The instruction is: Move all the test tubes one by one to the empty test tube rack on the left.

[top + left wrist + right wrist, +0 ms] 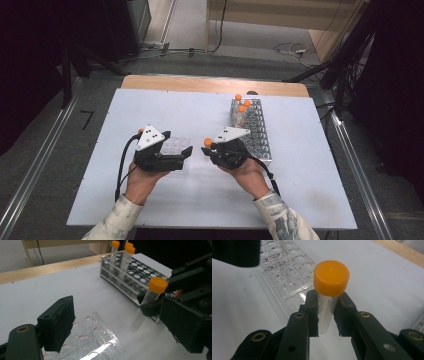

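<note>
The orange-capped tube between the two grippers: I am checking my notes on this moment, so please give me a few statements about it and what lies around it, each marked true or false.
1. The right gripper is shut on the orange-capped tube. True.
2. The held tube lies flat on the table. False: it is held off the white table, roughly upright.
3. The left gripper clamps the clear plate. False: its jaws stand open above the plate.
4. Three capped tubes stand in the metal rack. True.
</note>
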`<state>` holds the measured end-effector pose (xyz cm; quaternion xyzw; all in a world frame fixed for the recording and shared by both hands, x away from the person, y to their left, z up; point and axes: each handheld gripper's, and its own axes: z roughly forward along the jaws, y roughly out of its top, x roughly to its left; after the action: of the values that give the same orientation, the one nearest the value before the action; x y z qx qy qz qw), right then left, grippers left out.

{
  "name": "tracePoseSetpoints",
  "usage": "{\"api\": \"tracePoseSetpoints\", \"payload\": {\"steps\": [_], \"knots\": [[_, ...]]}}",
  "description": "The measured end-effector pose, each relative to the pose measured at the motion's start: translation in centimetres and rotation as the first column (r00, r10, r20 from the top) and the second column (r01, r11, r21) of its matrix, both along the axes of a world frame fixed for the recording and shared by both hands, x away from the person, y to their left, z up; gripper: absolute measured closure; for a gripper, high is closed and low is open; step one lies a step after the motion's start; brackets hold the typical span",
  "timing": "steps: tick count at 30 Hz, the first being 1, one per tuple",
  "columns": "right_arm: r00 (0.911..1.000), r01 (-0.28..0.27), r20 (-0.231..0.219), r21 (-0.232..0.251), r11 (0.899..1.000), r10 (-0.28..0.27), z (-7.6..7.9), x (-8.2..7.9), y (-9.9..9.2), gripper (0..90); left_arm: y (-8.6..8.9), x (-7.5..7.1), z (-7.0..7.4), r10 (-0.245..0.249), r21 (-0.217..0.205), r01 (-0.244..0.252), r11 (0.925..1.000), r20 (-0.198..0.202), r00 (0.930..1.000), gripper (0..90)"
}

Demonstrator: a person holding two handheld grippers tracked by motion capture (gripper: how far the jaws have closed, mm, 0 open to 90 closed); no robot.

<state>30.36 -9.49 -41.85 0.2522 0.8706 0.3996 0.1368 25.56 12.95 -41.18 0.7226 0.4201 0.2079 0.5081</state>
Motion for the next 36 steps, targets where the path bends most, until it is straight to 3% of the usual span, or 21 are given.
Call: {"api": "tracePoseSetpoints", "payload": {"steps": [7, 12, 21, 31, 36], "knots": [[0.9997, -0.025, 0.005, 0.002, 1.000, 0.025, 0.0, -0.7, 0.4, 72.1, -2.1, -0.1, -0.1, -0.082, -0.018, 0.082, 0.9965, 0.009, 0.9966, 24.0], [0.9989, -0.047, -0.005, -0.004, 0.999, 0.047, -0.3, -1.3, 1.1, 72.1, -2.8, -0.1, -0.3, -0.108, -0.012, 0.109, 0.9940, 0.015, 0.9940, 30.4], [0.9983, -0.056, -0.013, 0.001, 0.998, 0.056, -0.3, -1.4, 1.3, 72.1, -3.1, 0.0, -0.6, -0.135, -0.018, 0.135, 0.9907, 0.019, 0.9907, 55.0], [0.9983, -0.058, -0.009, 0.005, 0.998, 0.058, 0.0, -1.6, 1.2, 72.1, -3.5, -0.1, -0.7, -0.147, -0.018, 0.148, 0.9888, 0.027, 0.9887, 67.7], [0.9981, -0.061, -0.008, 0.009, 0.998, 0.061, 0.1, -1.6, 1.1, 72.1, -3.4, -0.1, -0.6, -0.149, -0.027, 0.150, 0.9883, 0.031, 0.9883, 69.5]]}}
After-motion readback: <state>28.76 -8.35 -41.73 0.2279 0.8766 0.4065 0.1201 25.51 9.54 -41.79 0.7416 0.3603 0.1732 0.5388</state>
